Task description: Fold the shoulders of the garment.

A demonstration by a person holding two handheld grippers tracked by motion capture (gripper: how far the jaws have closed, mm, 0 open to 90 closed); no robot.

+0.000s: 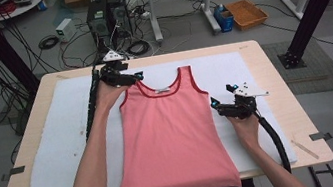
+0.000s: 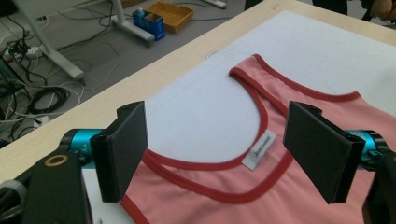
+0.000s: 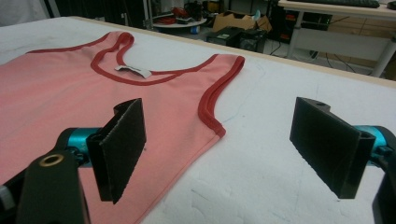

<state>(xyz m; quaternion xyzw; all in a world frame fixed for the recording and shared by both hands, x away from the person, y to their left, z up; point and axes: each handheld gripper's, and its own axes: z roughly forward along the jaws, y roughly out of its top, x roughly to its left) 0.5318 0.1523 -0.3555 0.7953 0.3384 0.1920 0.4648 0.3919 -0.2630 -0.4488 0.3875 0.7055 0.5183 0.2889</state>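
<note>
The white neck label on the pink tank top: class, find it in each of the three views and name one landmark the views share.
High view: the white label sits upper centre, just under the back neckline of the tank top.
Left gripper view: the label lies right of centre, between the open jaws.
Right gripper view: the label is upper left, inside the neckline.
Shared landmark: the dark red neckline trim.
</note>
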